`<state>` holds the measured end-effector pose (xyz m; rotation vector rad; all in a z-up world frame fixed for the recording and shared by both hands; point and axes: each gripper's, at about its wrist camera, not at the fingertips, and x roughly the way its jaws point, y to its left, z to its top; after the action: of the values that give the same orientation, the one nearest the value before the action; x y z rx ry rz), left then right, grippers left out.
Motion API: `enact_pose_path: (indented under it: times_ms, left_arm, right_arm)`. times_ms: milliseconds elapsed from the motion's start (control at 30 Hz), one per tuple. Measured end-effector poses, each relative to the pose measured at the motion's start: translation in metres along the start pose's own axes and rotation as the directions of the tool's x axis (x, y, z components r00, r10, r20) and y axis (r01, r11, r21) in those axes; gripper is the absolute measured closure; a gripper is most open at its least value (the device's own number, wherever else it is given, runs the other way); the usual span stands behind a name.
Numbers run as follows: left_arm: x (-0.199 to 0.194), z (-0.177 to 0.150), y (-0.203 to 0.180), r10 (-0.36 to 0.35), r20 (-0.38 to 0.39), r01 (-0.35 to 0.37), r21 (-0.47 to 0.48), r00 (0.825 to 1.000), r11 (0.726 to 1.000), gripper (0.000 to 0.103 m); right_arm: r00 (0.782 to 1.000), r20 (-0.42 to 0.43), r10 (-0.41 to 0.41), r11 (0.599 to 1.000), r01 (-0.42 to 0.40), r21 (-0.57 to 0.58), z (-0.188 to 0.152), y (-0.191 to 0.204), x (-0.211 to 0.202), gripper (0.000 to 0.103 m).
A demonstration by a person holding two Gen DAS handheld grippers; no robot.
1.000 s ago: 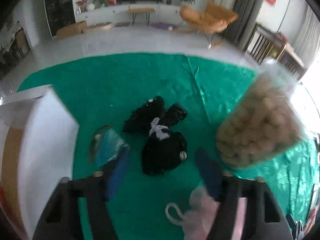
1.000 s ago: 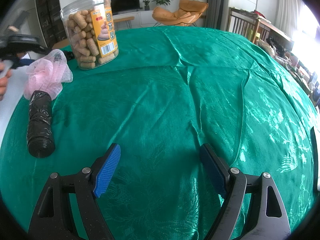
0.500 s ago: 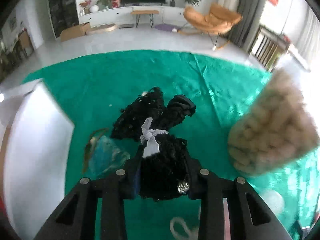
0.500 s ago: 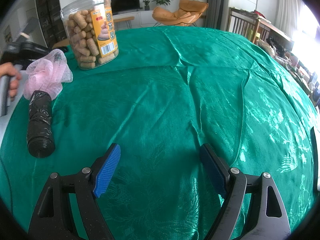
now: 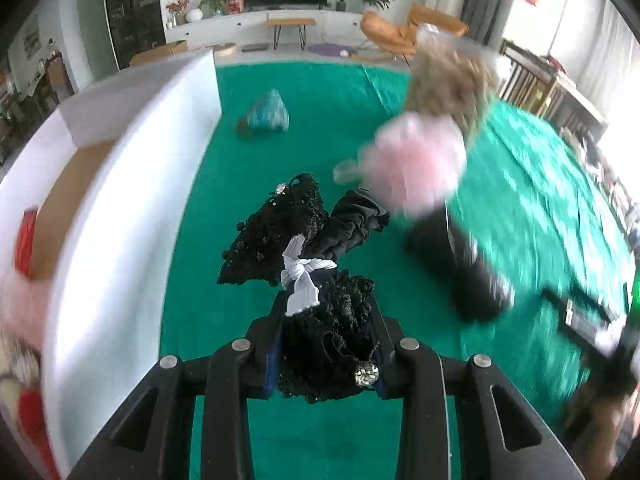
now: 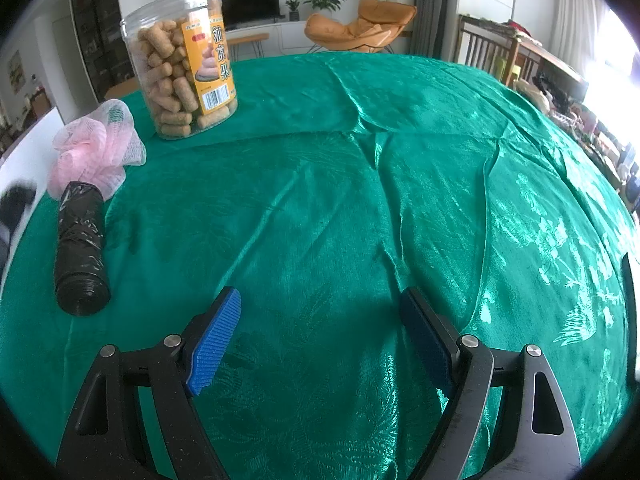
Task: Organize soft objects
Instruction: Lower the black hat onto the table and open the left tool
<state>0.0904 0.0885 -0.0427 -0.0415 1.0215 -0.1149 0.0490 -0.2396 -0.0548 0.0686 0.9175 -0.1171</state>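
Note:
My left gripper [image 5: 324, 344] is shut on a black lace garment [image 5: 304, 248] with a white ribbon tie, held above the green cloth next to a white box [image 5: 120, 208] on the left. A pink mesh bath pouf [image 5: 416, 164] lies further off on the cloth; it also shows in the right wrist view [image 6: 94, 152]. A small teal bundle [image 5: 266, 117] lies far ahead by the box corner. My right gripper [image 6: 320, 340] is open and empty, low over the green cloth.
A clear jar of tan snacks [image 6: 182, 64] stands at the back left of the green tablecloth [image 6: 400, 184]. A black roll of bags [image 6: 80, 248] lies in front of the pouf. The white box holds blurred red and pink items [image 5: 24, 240].
My left gripper shut on the black lace garment, lifted it and swung left toward the white box. The right gripper has not moved.

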Motion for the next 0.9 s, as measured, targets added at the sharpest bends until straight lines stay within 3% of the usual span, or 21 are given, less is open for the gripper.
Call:
enact_pose_path:
  times_ms: [100, 167, 233, 300, 400, 533, 900]
  left_arm:
    - [0.008, -0.023, 0.000, 0.007, -0.004, -0.007, 0.022, 1.000, 1.000, 0.068]
    - [0.019, -0.036, 0.004, 0.011, -0.004, -0.010, 0.021, 1.000, 1.000, 0.060]
    - [0.022, -0.039, 0.004, 0.017, 0.038, -0.018, 0.028, 0.999, 0.999, 0.033]
    - [0.029, -0.036, 0.005, 0.084, 0.052, -0.086, 0.047, 0.995, 0.995, 0.011]
    - [0.041, -0.032, 0.000, 0.116, 0.084, -0.122, 0.080, 0.990, 0.989, 0.002]
    - [0.046, -0.030, 0.014, 0.067, 0.077, -0.069, 0.021, 0.995, 0.997, 0.000]
    - [0.047, -0.030, 0.013, 0.079, 0.077, -0.081, 0.023, 0.994, 0.996, 0.000]
  right_arm:
    - [1.000, 0.000, 0.001, 1.000, -0.001, 0.001, 0.000, 0.000, 0.000, 0.019]
    - [1.000, 0.000, 0.001, 1.000, -0.001, 0.001, 0.000, 0.000, 0.000, 0.019]
    - [1.000, 0.000, 0.001, 1.000, -0.001, 0.001, 0.000, 0.000, 0.000, 0.019]
    - [1.000, 0.000, -0.001, 1.000, 0.001, 0.001, 0.000, 0.000, 0.000, 0.019]
    - [1.000, 0.000, -0.001, 1.000, 0.001, 0.001, 0.000, 0.000, 0.000, 0.019]
    - [1.000, 0.000, -0.001, 1.000, 0.001, 0.001, 0.000, 0.000, 0.000, 0.019]
    - [1.000, 0.000, -0.002, 1.000, 0.002, 0.002, 0.000, 0.000, 0.000, 0.019]
